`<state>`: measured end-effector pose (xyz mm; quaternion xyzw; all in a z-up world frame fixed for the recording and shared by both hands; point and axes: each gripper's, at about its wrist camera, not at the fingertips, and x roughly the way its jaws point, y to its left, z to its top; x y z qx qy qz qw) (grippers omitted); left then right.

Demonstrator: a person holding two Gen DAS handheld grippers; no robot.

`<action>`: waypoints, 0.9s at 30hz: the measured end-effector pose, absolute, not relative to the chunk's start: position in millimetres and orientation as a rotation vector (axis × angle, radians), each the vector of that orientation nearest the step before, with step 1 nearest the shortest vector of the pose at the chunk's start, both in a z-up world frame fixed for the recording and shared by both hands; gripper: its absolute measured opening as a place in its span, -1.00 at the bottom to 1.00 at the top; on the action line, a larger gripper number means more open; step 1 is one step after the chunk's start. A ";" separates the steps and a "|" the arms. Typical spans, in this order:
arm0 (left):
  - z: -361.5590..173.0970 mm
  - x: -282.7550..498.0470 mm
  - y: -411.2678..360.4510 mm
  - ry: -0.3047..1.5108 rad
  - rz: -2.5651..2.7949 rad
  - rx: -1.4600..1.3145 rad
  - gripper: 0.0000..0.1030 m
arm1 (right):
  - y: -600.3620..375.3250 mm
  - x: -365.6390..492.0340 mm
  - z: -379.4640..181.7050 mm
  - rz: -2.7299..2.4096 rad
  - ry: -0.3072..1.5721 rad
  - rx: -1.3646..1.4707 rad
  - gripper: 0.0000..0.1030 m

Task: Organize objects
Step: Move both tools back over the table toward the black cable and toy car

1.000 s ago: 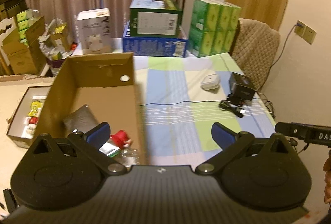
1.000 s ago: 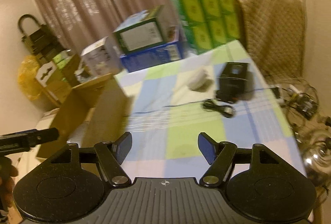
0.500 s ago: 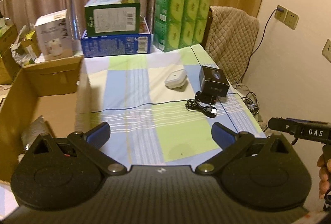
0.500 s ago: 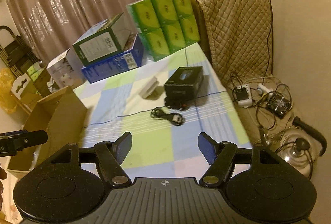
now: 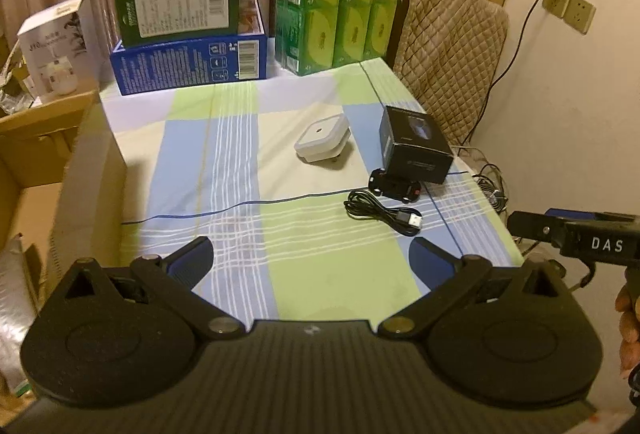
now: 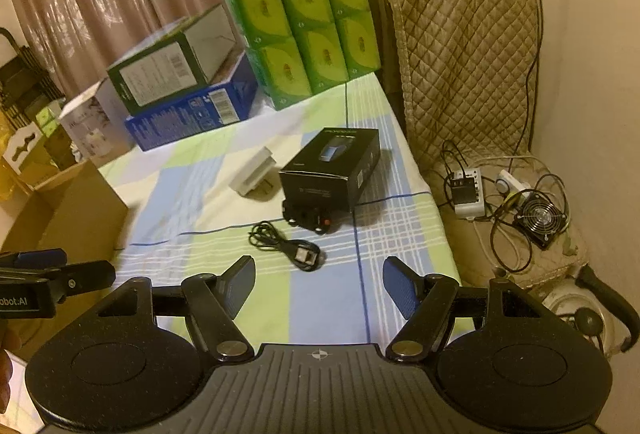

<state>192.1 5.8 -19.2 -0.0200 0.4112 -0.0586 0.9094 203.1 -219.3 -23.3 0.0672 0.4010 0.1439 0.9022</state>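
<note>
On the checked tablecloth [image 5: 248, 161] lie a small white square plug device [image 5: 322, 137] [image 6: 253, 175], a black box [image 5: 414, 143] [image 6: 332, 167], a small black gadget [image 5: 396, 187] [image 6: 310, 220] in front of the box, and a coiled black USB cable [image 5: 380, 211] [image 6: 282, 240]. My left gripper [image 5: 312, 258] hangs open over the near part of the cloth, nothing between its blue pads. My right gripper [image 6: 320, 284] is open too, just short of the cable. Each gripper's tip shows at the edge of the other's view.
An open cardboard box [image 5: 36, 169] [image 6: 68, 209] stands off the table's left side. At the back are a blue carton [image 5: 188, 63], a green box [image 5: 178, 7] on it, and stacked green packs [image 5: 340, 1]. A quilted chair [image 6: 460, 53], power strip and fan [image 6: 540, 220] are right.
Both grippers have swung right and lower, from over the cardboard box towards the black box, cable and white device, which look nearer now. Both sets of jaws stand as wide as before.
</note>
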 end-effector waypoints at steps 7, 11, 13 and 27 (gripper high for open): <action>-56.6 223.6 5.9 0.881 -0.113 -0.043 0.98 | -207.0 244.3 -59.4 0.316 0.862 0.115 0.31; -77.6 237.3 8.7 0.883 -0.094 -0.047 0.98 | -202.1 264.0 -85.6 0.317 0.868 0.104 0.31; -87.3 243.0 9.4 0.888 -0.094 -0.054 0.98 | -202.9 273.5 -95.8 0.321 0.867 0.122 0.31; -115.5 262.1 12.4 0.865 -0.117 -0.095 0.98 | -186.0 319.6 -138.4 0.426 0.822 0.125 -0.25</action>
